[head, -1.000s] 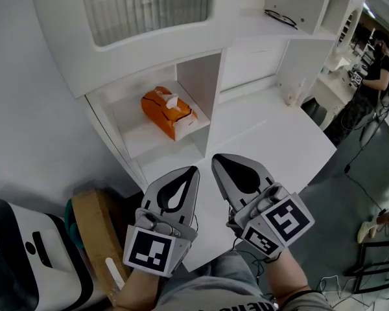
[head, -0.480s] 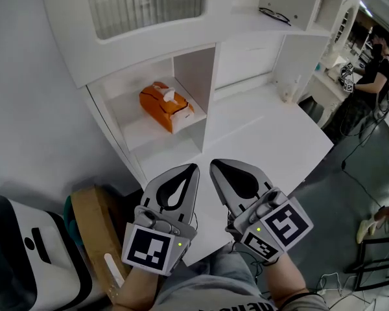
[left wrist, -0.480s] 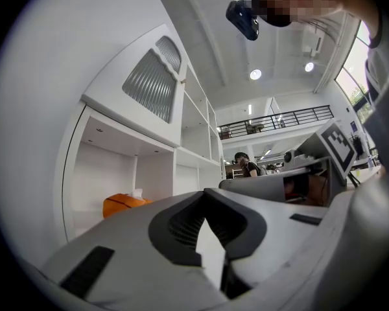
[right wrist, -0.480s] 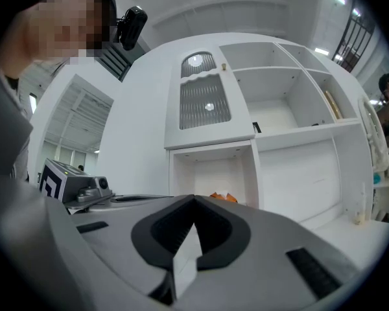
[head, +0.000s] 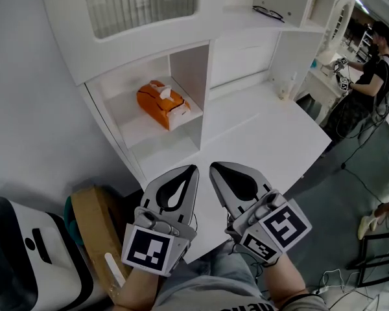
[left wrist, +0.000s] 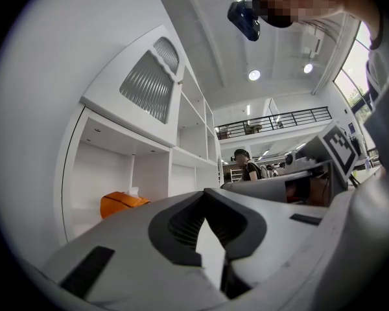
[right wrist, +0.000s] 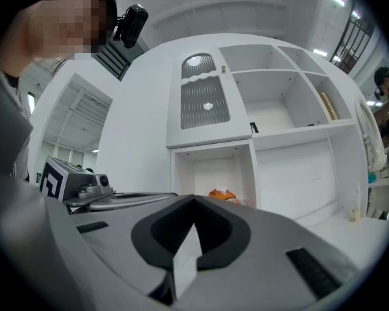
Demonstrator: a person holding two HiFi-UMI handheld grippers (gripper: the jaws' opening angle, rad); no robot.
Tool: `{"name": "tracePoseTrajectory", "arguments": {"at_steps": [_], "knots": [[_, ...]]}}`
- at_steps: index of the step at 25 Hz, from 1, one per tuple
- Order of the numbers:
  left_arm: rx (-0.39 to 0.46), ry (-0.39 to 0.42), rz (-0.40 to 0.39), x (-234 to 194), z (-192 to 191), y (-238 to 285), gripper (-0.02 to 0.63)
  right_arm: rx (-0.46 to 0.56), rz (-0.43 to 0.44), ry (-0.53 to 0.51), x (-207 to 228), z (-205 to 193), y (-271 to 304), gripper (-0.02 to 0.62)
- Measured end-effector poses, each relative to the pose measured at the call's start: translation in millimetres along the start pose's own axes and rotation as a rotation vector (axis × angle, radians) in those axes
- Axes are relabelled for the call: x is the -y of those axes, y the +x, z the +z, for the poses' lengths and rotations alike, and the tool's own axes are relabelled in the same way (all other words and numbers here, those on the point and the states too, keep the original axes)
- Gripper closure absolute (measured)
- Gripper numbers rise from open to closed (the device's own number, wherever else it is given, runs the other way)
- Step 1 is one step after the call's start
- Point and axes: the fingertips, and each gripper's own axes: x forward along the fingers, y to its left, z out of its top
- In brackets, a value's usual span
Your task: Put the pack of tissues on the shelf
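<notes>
Since u asked where stuff is rn: the pack of tissues (head: pixel 163 104) is sitting on the shelf (head: pixel 142 131), in the open cubby of the white cabinet. It's orange w/ 1 white tissue poking out the top, lying a bit diagonal and closer to the cubby's right wall. Nothing's touching it. (poster1)

+1, and re ur grippers: both are down low by ur body, over the near edge of the desk (head: pixel 266 135), well apart from the pack. Ur left gripper (head: pixel 192 171) has its jaws pressed together w/ nothing between them. Same for ur right gripper (head: pixel 215 168), fully closed & empty. The 2 tips sit just beside each other. (poster2)

Yep. In ur left gripper view the pack of tissues (left wrist: pixel 120 203) shows left of the closed jaws. In ur right gripper view the pack of tissues (right wrist: pixel 222 195) peeks just above the jaw tips. Also 1 pair of glasses (head: pixel 268 13) on a higher ledge, a cardboard box (head: pixel 94 229) down at ur left, and another person (head: pixel 369 70) far right. (poster1)
</notes>
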Motion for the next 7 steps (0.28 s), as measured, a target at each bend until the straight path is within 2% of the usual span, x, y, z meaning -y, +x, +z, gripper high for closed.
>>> {"name": "tracePoseTrajectory", "arguments": {"at_steps": [7], "knots": [[0.003, -0.004, -0.005, 4.1, 0.7, -5.5, 0.580, 0.004, -0.001, -0.002, -7.0, 1.4, -3.8, 0.603]]}}
